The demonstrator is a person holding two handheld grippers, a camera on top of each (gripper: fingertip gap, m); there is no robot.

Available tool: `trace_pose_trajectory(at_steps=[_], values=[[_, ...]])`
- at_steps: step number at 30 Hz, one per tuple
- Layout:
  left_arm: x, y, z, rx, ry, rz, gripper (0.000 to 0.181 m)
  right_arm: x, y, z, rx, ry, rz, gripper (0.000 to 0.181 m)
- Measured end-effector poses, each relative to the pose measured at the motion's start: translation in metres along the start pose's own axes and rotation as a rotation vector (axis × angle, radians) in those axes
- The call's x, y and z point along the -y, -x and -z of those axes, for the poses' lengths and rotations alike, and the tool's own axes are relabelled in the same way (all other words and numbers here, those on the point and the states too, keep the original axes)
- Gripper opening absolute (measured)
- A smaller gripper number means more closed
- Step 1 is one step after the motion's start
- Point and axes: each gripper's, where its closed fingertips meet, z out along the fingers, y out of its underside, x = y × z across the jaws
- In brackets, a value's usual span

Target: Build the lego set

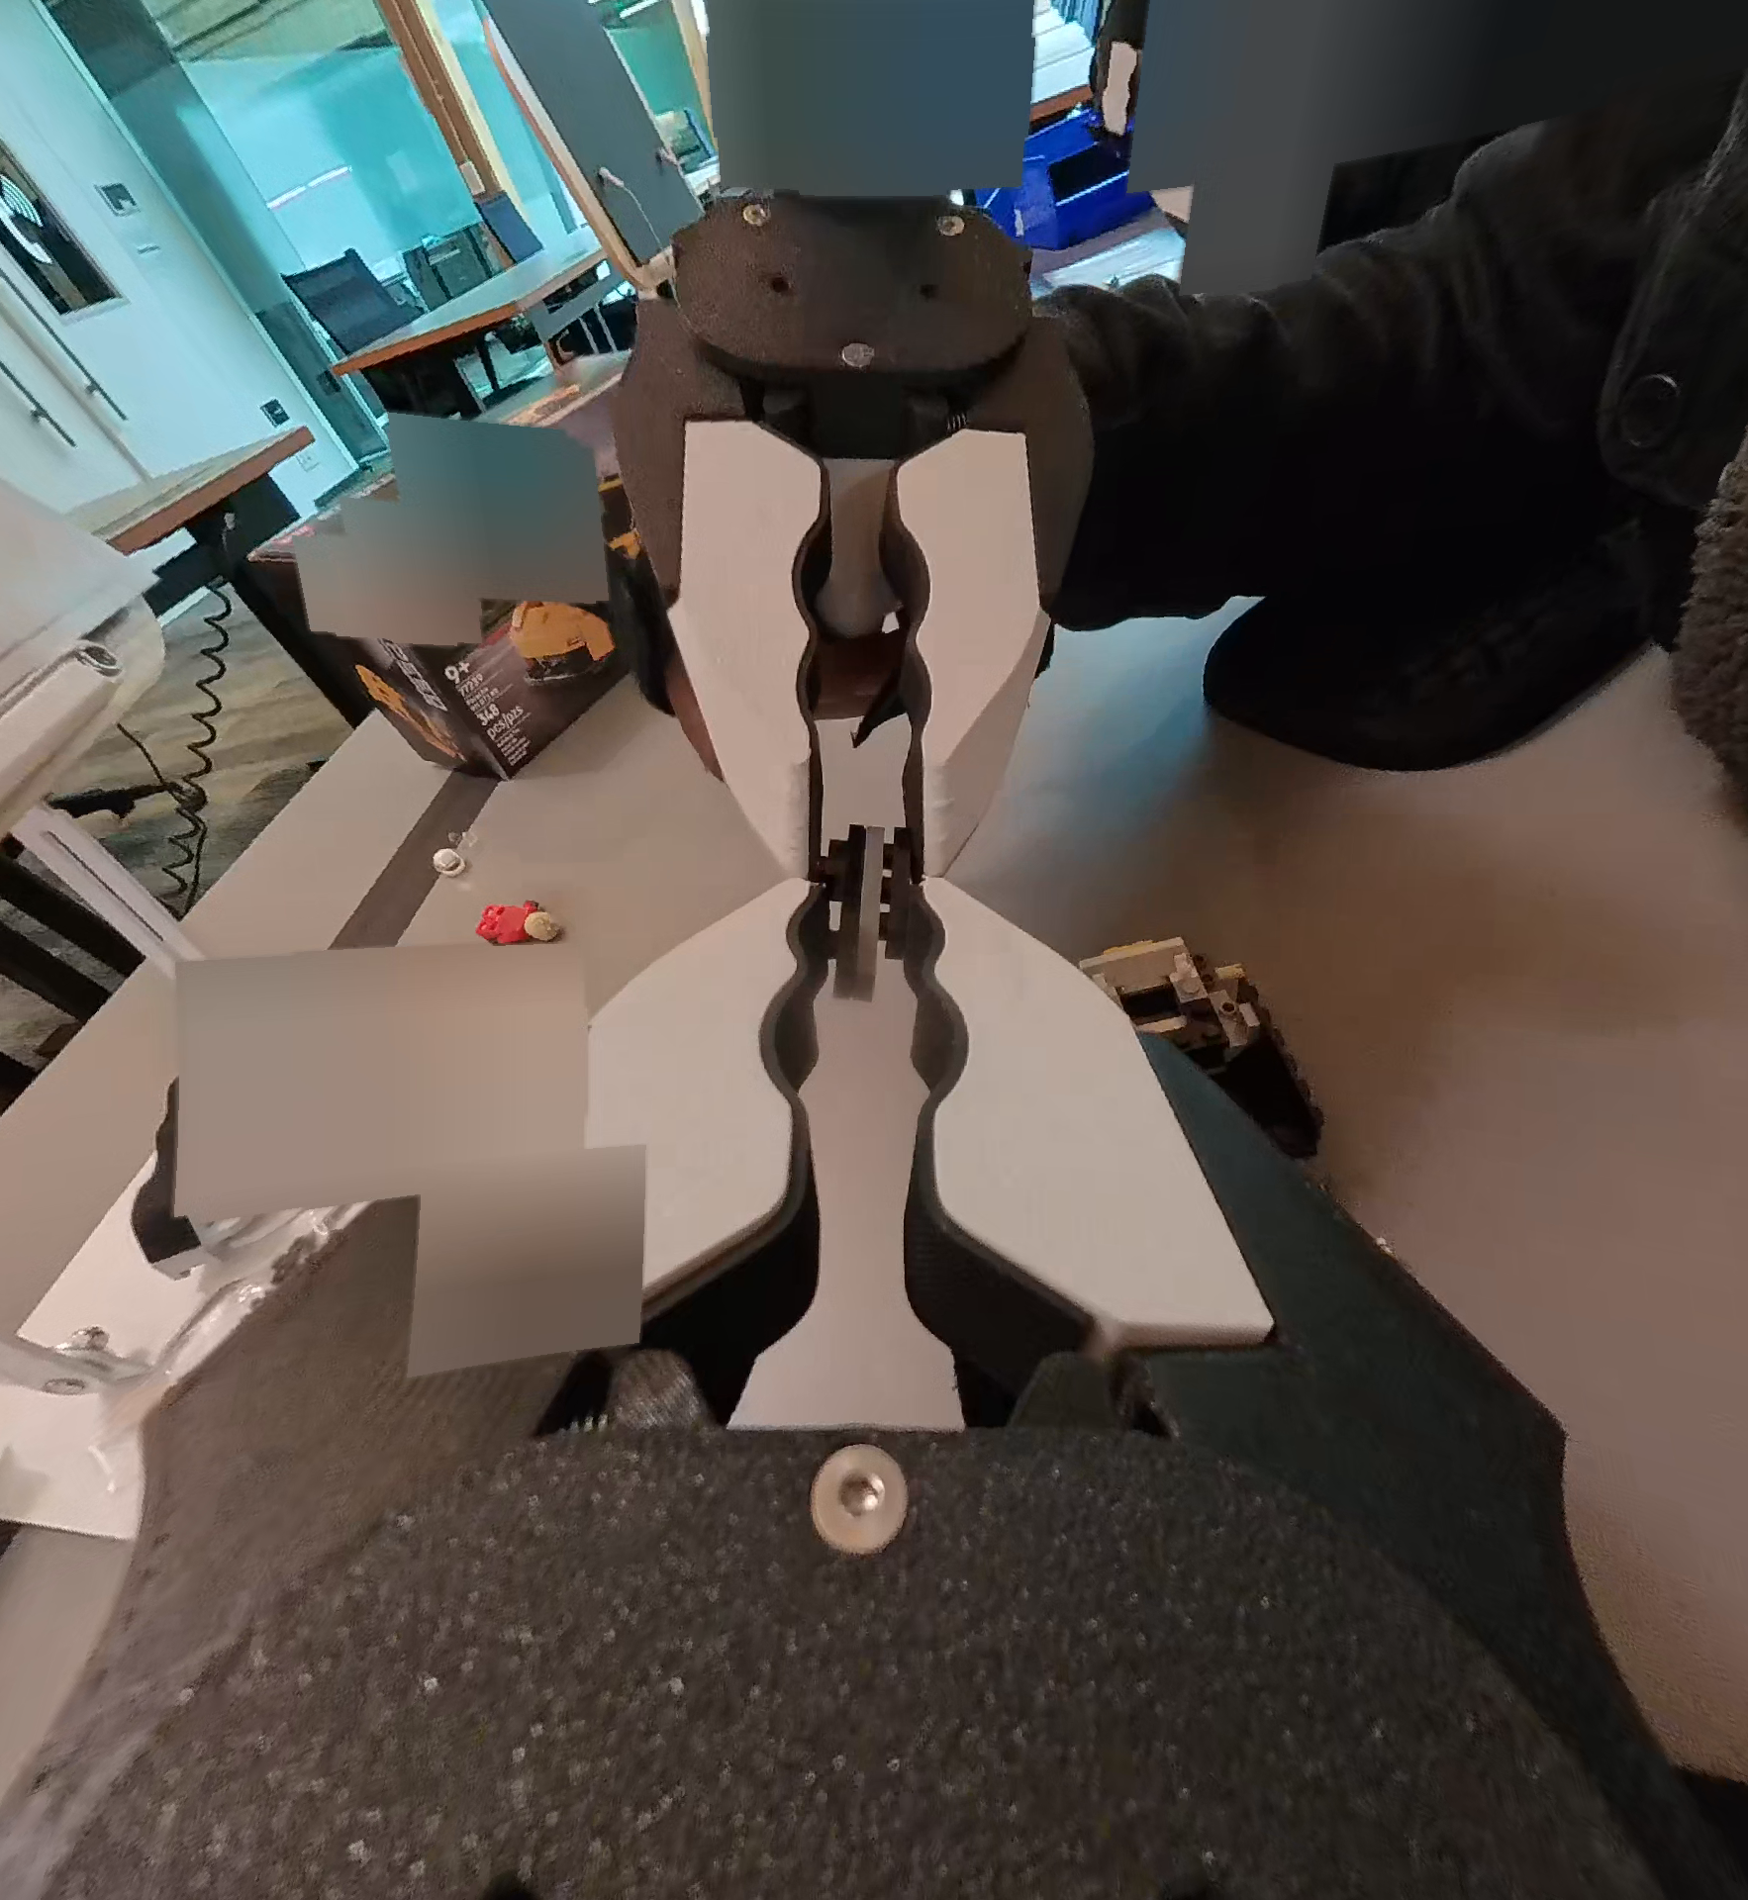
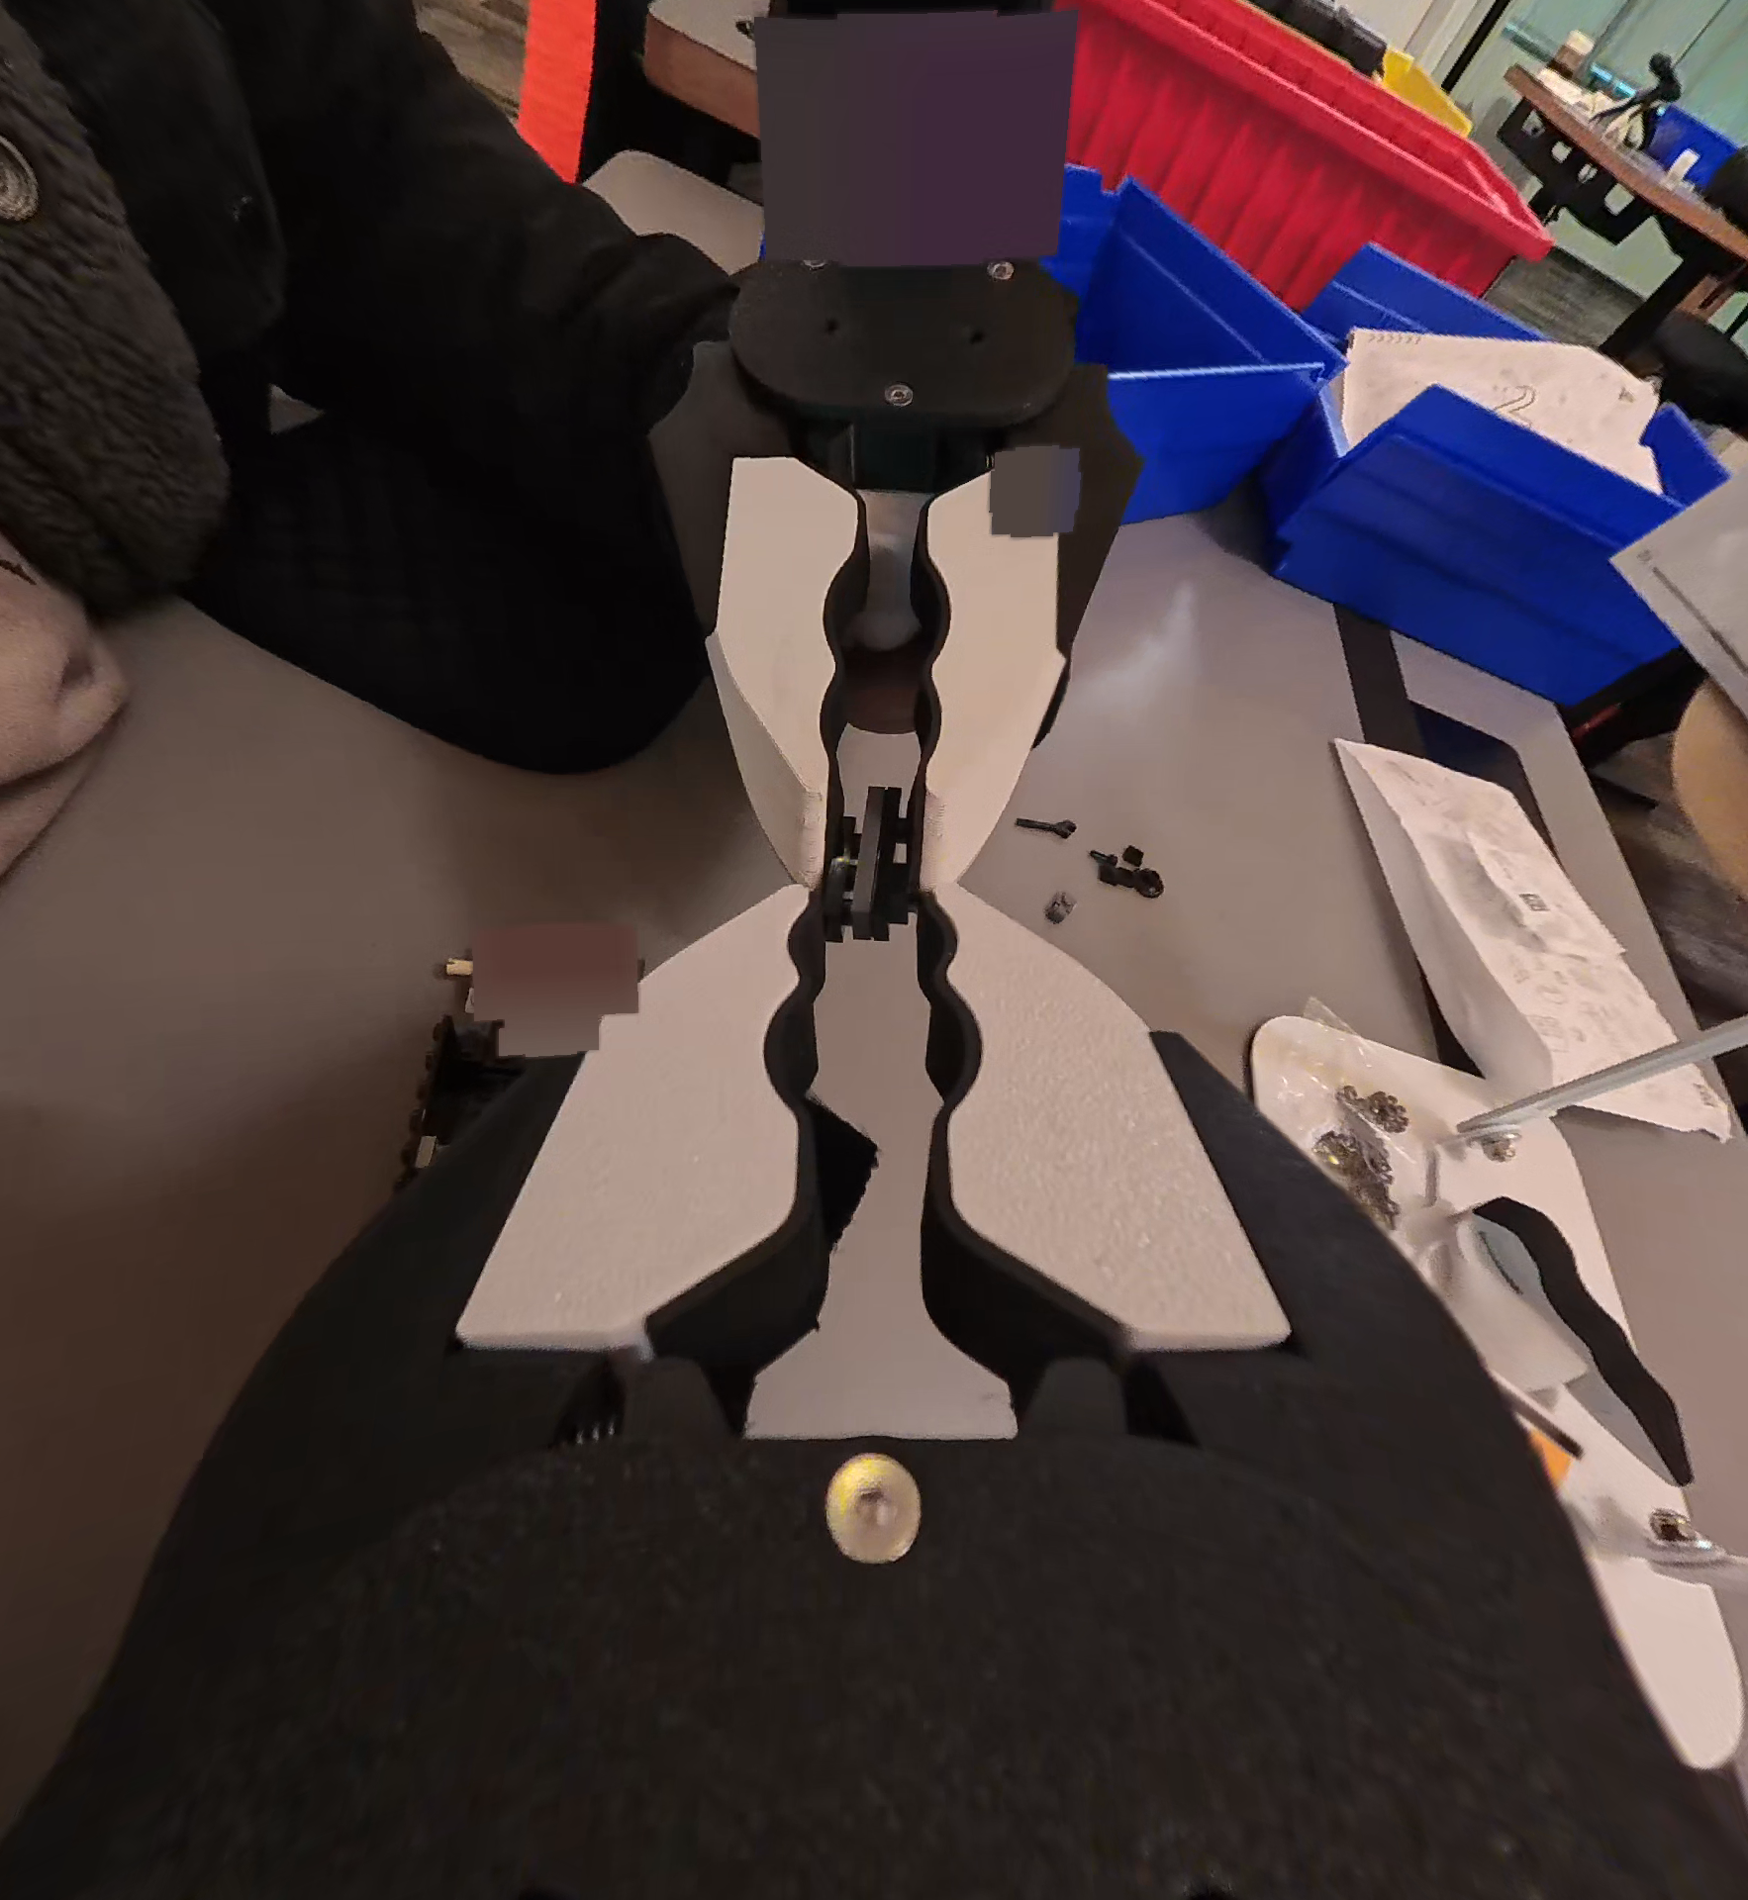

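Left wrist view looks down its own white-and-black left gripper (image 1: 858, 930) straight at the right gripper (image 1: 865, 823), the two meeting tip to tip above the grey desk (image 1: 1261, 823). Between them sits a small black lego assembly of stacked thin plates (image 1: 860, 915), and both sets of jaws are closed on it, one from each end, so that each tool steadies the part against the other's push; judging by that, the pieces are being pressed together or pulled apart in mid-air rather than on the desk. Right wrist view shows the same pinch from the opposite side, the black assembly (image 2: 868, 874) caught at the tips where the right gripper (image 2: 865, 915) meets the left gripper (image 2: 875, 823). The partly built grey-and-black lego model (image 1: 1194, 1002) waits on the desk just beside the grippers, toward the person's side, probably so the sub-assembly can go onto it next. A small red lego piece (image 1: 515, 922) lies apart near a dark seam in the desk, and the dark printed lego box (image 1: 500, 679) stands toward a far edge. Loose small black lego parts (image 2: 1122, 869) lie scattered on the other side, near white paper instruction sheets (image 2: 1497, 925) and stacked blue plastic bins (image 2: 1446, 514) at that edge. A person's dark sleeve (image 1: 1364, 463) rests on the desk behind the right gripper.
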Motion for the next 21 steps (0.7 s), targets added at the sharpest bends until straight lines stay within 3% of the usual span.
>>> trace_pose_trajectory(at_steps=[13, 17, 21], values=[[0.008, 0.003, 0.004, 0.049, 0.022, -0.047, 0.013, 0.009, -0.004, 0.003, -0.051, -0.002, 0.023, 0.014], [0.013, 0.009, 0.005, 0.111, -0.002, -0.139, 0.012, 0.013, -0.01, 0.006, -0.098, -0.043, 0.059, 0.014], [0.018, 0.012, 0.011, 0.108, -0.038, -0.117, 0.017, 0.017, -0.011, 0.01, -0.114, -0.067, 0.079, 0.014]])
